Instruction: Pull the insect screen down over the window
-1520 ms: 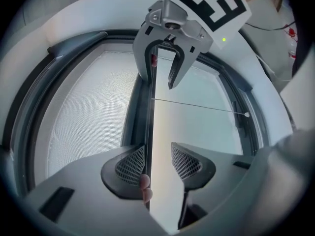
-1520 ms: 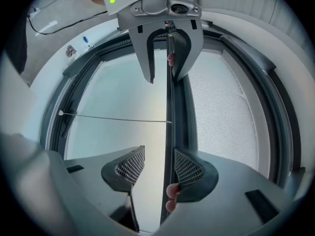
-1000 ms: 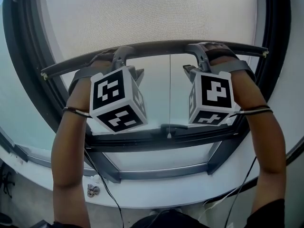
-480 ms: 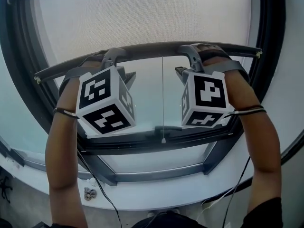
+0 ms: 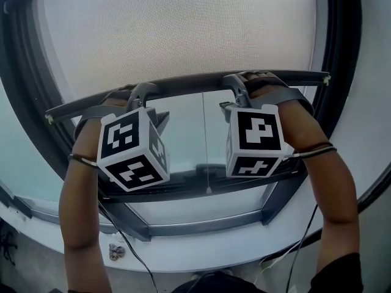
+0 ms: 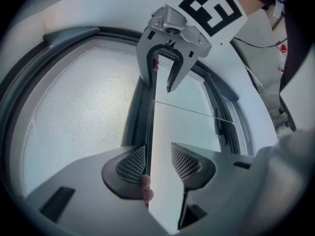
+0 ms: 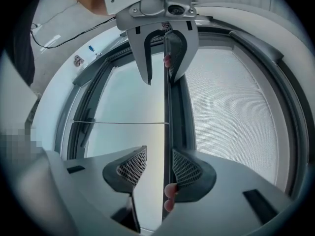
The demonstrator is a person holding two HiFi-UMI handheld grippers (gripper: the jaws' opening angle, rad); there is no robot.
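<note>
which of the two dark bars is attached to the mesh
The upper bar, along the bottom edge of the mesh. The lower rail sits apart below, bare glass between them.

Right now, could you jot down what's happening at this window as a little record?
screen: part way down, glass bare below it
bar: the screen's lower edge, both grippers on it
left gripper: jaws apart, bar between them, against one pad
right gripper: jaws apart but just been closing, bar between them, against one pad
cord: hangs from the bar's middle
</note>
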